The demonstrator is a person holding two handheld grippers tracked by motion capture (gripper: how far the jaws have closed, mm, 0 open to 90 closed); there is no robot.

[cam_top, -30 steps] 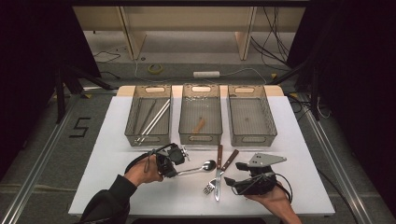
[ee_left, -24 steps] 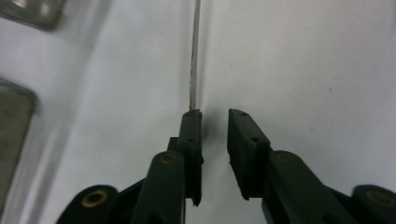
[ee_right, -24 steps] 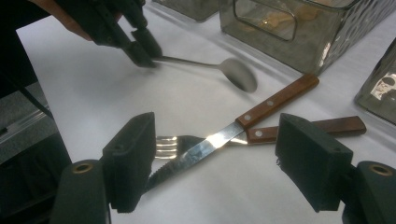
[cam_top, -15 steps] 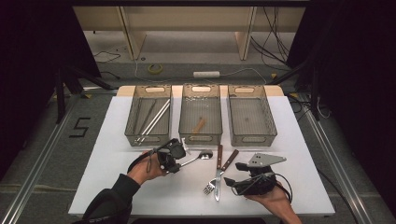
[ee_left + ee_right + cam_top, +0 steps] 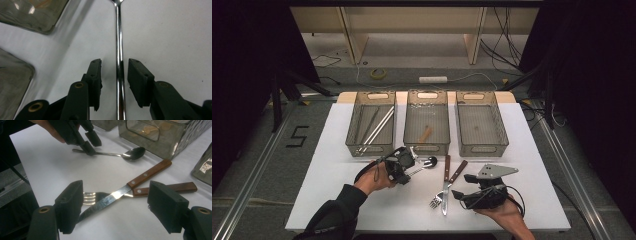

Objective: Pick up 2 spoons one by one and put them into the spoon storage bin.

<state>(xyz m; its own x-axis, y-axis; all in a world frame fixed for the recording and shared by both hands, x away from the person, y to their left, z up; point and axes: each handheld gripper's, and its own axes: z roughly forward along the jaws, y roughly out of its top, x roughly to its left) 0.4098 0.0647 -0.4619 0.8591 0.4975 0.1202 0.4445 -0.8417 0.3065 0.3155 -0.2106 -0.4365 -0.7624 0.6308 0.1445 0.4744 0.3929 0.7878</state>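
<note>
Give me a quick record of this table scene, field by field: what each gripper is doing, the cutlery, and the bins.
left gripper: jaws have just been opening; the spoon handle runs between them with a gap on each side
spoon: lying on the white table, bowl near the middle bin
right gripper: jaws wide open, nothing held, pointed at the crossed knife and fork
knife: wooden handle, blade across the fork
fork: wooden handle, under the knife
left bin: long metal utensils
middle bin: one small wooden piece
right bin: looks empty

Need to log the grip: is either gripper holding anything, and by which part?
Nothing held. The left gripper, jaws just opened, straddles the spoon handle untouched; the right gripper is open.
</note>
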